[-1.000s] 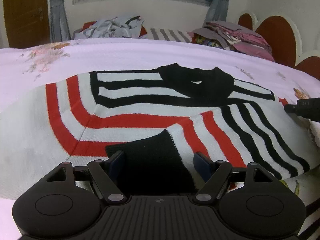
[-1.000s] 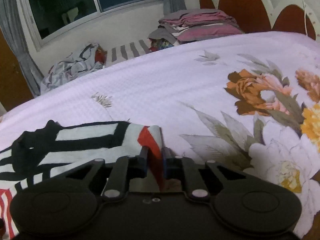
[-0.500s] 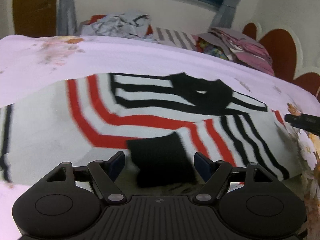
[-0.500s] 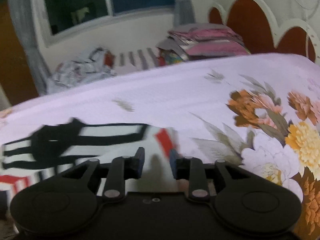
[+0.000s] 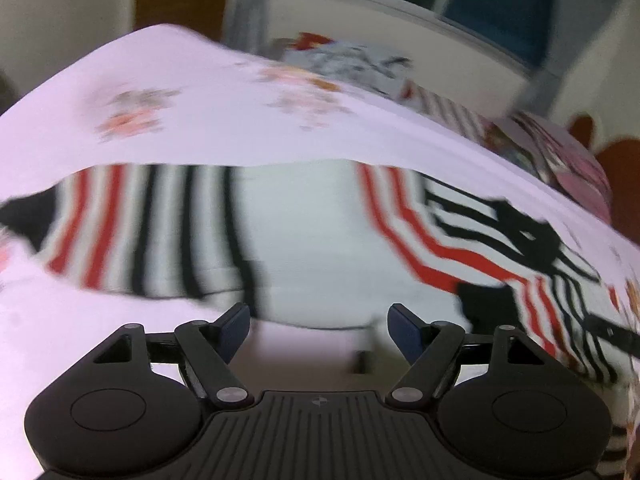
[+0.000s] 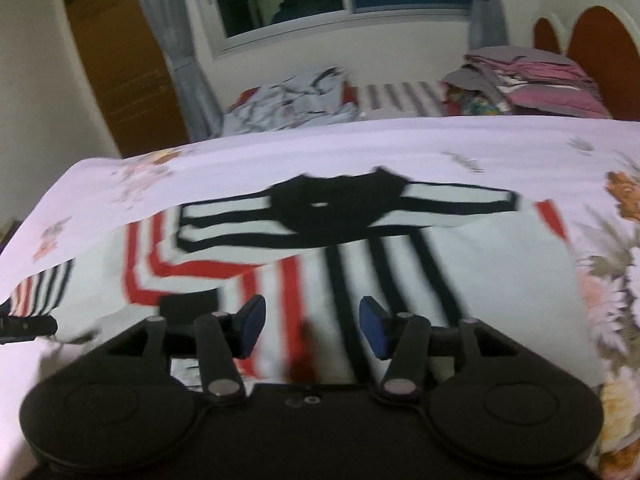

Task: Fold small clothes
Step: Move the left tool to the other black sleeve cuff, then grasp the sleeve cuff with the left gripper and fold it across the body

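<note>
A white sweater [image 6: 480, 264] with red and black stripes lies flat on the pink floral bedspread [image 6: 400, 144], its black collar [image 6: 336, 204] towards the far side. One sleeve is folded across the body and ends in a black cuff [image 6: 188, 304]. The other sleeve [image 5: 132, 236] lies spread out to the left. My left gripper [image 5: 320, 316] hovers open over the sweater's near hem with nothing between its fingers. My right gripper [image 6: 312, 316] hangs above the striped folded sleeve. Its jaws are opening and nothing is pinched between them. Both views are motion-blurred.
A loose heap of clothes [image 6: 292, 100] and a stack of folded ones [image 6: 532, 80] sit at the bed's far end under a window. A scalloped headboard [image 6: 600, 40] stands at the right and a wooden door [image 6: 120, 60] at the left. The bed's edge drops off at the left.
The right gripper let go of the sweater's red-edged corner and spread its jaws. Both grippers swung left and pulled back; the left one left the black cuff and now faces the spread sleeve.
</note>
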Demonstrator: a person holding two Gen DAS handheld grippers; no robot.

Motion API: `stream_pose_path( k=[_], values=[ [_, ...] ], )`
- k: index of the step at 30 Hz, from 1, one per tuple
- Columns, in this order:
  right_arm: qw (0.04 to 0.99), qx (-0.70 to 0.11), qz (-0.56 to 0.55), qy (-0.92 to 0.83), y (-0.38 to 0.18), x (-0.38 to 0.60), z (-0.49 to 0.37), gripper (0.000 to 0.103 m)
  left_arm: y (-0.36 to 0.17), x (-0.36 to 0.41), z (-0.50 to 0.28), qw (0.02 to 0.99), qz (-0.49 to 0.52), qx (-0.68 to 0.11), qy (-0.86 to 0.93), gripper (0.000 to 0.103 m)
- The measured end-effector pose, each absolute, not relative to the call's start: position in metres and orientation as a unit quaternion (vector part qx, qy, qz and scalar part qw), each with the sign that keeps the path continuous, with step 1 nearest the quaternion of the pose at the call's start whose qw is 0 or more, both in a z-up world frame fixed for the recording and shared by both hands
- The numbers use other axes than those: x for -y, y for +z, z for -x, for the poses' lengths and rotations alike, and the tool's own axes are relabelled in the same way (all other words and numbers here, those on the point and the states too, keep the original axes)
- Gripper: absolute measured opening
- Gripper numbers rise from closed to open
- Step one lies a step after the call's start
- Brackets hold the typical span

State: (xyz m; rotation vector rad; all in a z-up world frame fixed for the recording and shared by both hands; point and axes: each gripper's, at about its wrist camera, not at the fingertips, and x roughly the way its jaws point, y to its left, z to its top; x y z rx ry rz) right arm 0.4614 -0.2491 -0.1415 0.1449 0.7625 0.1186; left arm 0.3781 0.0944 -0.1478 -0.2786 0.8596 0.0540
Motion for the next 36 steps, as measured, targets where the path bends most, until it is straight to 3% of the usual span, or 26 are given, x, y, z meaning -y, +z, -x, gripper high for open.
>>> stream_pose_path(
  k=[16, 19, 22, 23, 24, 30, 36],
  values=[
    [0.915, -0.391, -0.064, 0.073, -0.158, 0.187, -0.478, 0.055, -0.201, -0.266, -0.362, 0.863, 0.324, -0.351, 0.161, 0.075],
    [0.915, -0.394, -0.062, 0.066, -0.162, 0.184, -0.481, 0.055, -0.209, -0.278, -0.374, 0.864, 0.335, -0.334, 0.170, 0.060],
    [0.913, -0.399, -0.062, 0.060, -0.167, 0.183, -0.484, 0.055, -0.215, -0.291, -0.384, 0.863, 0.345, -0.322, 0.182, 0.034],
    [0.912, -0.400, -0.062, 0.058, -0.169, 0.182, -0.485, 0.055, -0.218, -0.294, -0.386, 0.860, 0.349, -0.321, 0.190, 0.018],
    [0.912, -0.402, -0.062, 0.056, -0.170, 0.182, -0.486, 0.055, -0.220, -0.298, -0.386, 0.857, 0.353, -0.321, 0.196, 0.010],
    [0.908, -0.412, -0.055, 0.046, -0.178, 0.183, -0.489, 0.054, -0.212, -0.290, -0.396, 0.873, 0.333, -0.305, 0.183, 0.004],
    [0.907, -0.412, -0.065, 0.056, -0.178, 0.187, -0.489, 0.054, -0.167, -0.242, -0.416, 0.912, 0.286, -0.275, 0.102, 0.004]
  ],
)
